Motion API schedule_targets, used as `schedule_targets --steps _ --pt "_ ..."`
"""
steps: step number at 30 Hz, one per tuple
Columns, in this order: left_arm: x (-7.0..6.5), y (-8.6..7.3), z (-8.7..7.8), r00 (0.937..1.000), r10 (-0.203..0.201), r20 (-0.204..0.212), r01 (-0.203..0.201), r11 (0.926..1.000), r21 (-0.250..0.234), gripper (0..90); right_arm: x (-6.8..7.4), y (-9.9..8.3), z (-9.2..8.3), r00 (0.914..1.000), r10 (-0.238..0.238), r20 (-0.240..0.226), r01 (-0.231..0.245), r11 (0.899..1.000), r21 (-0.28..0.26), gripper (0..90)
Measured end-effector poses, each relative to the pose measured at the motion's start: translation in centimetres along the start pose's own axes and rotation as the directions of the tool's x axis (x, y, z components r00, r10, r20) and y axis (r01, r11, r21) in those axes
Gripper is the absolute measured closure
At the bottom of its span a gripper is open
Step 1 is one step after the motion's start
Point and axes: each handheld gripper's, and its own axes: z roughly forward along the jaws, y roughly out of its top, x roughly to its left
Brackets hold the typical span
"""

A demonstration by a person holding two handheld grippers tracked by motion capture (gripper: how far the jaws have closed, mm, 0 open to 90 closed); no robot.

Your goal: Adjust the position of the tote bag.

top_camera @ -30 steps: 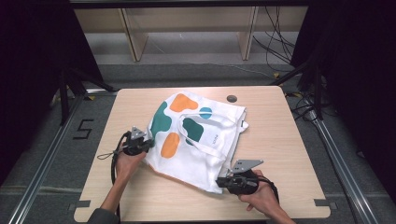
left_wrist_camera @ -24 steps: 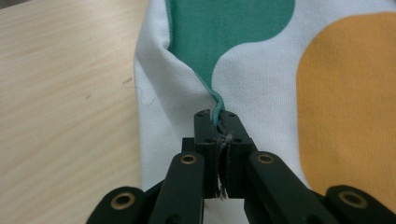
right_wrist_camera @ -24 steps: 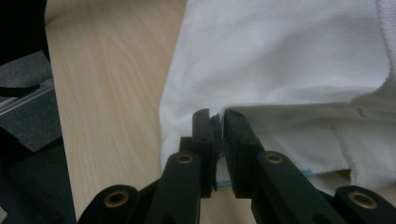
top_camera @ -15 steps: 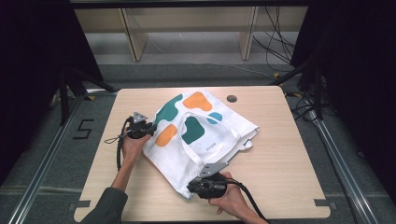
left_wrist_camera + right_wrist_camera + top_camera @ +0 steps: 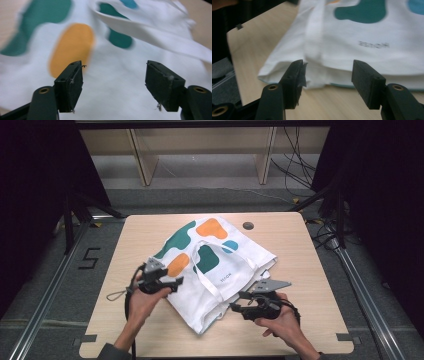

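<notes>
1. While the person's hands come in from the near edge of the surface (image 5: 300, 245), the right hand-held gripper (image 5: 239, 302) sits nearest, just off the near right edge of the bag (image 5: 220, 270). Its jaws have just been opening and now stand apart, released, with nothing pinched; in the right gripper view the folded edge of the bag (image 5: 352, 50) lies just beyond the pads.
2. The left hand-held gripper (image 5: 176, 282) is at the bag's near left edge. Its jaws have also just been opening and stand wide, released, above the cloth without pressing on it; the left gripper view shows the white fabric (image 5: 112, 82) spread under the gap.
3. The bag is a white cloth tote lying flat and skewed across the middle of the surface, one corner pointing toward the person. Its near corner is slightly rumpled, with layered edges showing.
4. The print is rounded blobs: an orange oval (image 5: 177, 264) near the left gripper, a dark green patch (image 5: 205, 258) in the middle, a long green shape (image 5: 175, 239) and a second orange blob (image 5: 211, 228) farther back, and a small blue spot (image 5: 230, 245).
5. Small dark lettering (image 5: 223, 276) sits on the near right part.
6. White straps (image 5: 210, 282) loop across the printed face.
7. Beyond the bag, a small dark round hole (image 5: 248, 225) marks the far side of the surface.
</notes>
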Motion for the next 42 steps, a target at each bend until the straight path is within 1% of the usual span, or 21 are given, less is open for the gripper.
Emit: schedule_targets --steps 5,7,10,11,14,15,16,19,20,21,22,23,26,27,29,33,34,35,37,38,42 --pt "-5.4 -1.8 -0.2 0.9934 0.070 0.091 -0.072 0.9972 0.019 26.9 -2.0 -1.3 -1.4 0.9972 0.055 0.051 -0.055 0.998 -0.015 43.3" --pt "-7.3 -2.5 0.2 0.9873 0.118 0.106 -0.122 0.9920 0.031 26.9 -2.5 -1.5 -1.6 0.9971 0.009 0.075 -0.008 1.000 -0.010 42.5" --pt "-8.4 -2.9 0.7 0.9828 0.141 0.120 -0.147 0.9884 0.041 26.8 -2.4 -1.6 -1.5 0.9968 0.047 0.065 -0.047 0.999 -0.007 42.2" --pt "-8.8 -3.2 1.2 0.9731 0.200 0.114 -0.210 0.9739 0.086 27.0 -2.3 -1.6 -1.5 0.9962 0.061 0.062 -0.061 0.998 -0.008 41.7" --pt "-9.4 -3.6 1.9 0.9621 0.250 0.109 -0.262 0.9584 0.114 28.7 -2.4 -1.6 -1.5 0.9967 0.049 0.064 -0.048 0.999 -0.010 41.1" --pt "-9.7 -3.7 2.2 0.9647 0.248 0.090 -0.257 0.9604 0.109 30.6 -2.4 -1.5 -1.6 0.9967 0.048 0.065 -0.048 0.999 -0.004 41.0" --pt "-9.9 -3.7 2.4 0.9577 0.280 0.066 -0.286 0.9498 0.126 33.0 -2.6 -1.5 -1.7 0.9972 0.031 0.068 -0.031 1.000 -0.005 41.0" --pt "-9.9 -3.7 2.9 0.9335 0.355 0.048 -0.359 0.9250 0.125 50.6 -2.6 -1.6 -1.6 0.9966 0.036 0.073 -0.036 0.999 0.003 41.1" --pt "-9.9 -3.7 3.0 0.9299 0.365 0.042 -0.368 0.9217 0.124 53.9 -2.8 -1.6 -1.5 0.9965 0.011 0.083 -0.010 1.000 -0.007 41.0" --pt "-9.9 -3.8 2.9 0.9276 0.370 0.054 -0.374 0.9180 0.134 58.8 -2.6 -1.7 -1.5 0.9966 0.049 0.066 -0.049 0.999 -0.003 41.0" --pt "-9.9 -3.9 2.6 0.9135 0.403 0.052 -0.407 0.9040 0.132 71.1 -2.9 -1.6 -1.7 0.9962 0.012 0.086 -0.012 1.000 -0.005 41.0" --pt "-9.9 -3.9 2.6 0.9135 0.403 0.052 -0.407 0.9040 0.132 77.9 -2.9 -1.6 -1.7 0.9962 0.012 0.086 -0.012 1.000 -0.005 41.0" --pt "-9.5 -4.2 1.9 0.8911 0.452 0.035 -0.452 0.8798 0.146 85.5 -2.8 -1.6 -1.7 0.9954 0.056 0.078 -0.056 0.998 -0.008 41.0" --pt "-8.8 -4.5 1.3 0.8889 0.458 0.021 -0.455 0.8766 0.157 86.7 -3.3 -1.6 -1.8 0.9948 0.029 0.098 -0.028 1.000 -0.013 41.0" --pt "-8.2 -4.7 0.6 0.8953 0.445 0.008 -0.440 0.8819 0.168 86.9 -3.2 -1.6 -2.2 0.9927 0.070 0.098 -0.068 0.997 -0.027 40.9" --pt "-6.0 -5.5 -1.1 0.9090 0.416 -0.029 -0.404 0.8960 0.185 87.0 -3.7 -1.5 -2.8 0.9886 0.050 0.142 -0.044 0.998 -0.045 41.0" --pt "-5.5 -5.5 -1.4 0.9036 0.427 -0.034 -0.415 0.8919 0.180 87.0 -3.7 -1.5 -2.8 0.9886 0.050 0.142 -0.044 0.998 -0.045 41.0" --pt "-4.9 -5.8 -1.7 0.9147 0.402 -0.042 -0.389 0.9045 0.174 87.0 -3.7 -1.5 -2.9 0.9865 0.044 0.157 -0.037 0.998 -0.046 41.1" --pt "-3.8 -6.1 -2.5 0.9177 0.391 -0.071 -0.373 0.9099 0.180 86.8 -4.3 -1.5 -3.0 0.9699 -0.022 0.242 0.031 0.999 -0.034 40.8" --pt "-3.8 -6.1 -2.5 0.9177 0.391 -0.071 -0.373 0.9099 0.180 86.8 -4.3 -1.5 -3.0 0.9699 -0.022 0.242 0.031 0.999 -0.034 40.8" --pt "-3.0 -6.0 -3.4 0.9174 0.385 -0.101 -0.365 0.9149 0.173 86.9 -4.9 -1.5 -2.3 0.9397 -0.086 0.331 0.084 0.996 0.020 39.1"
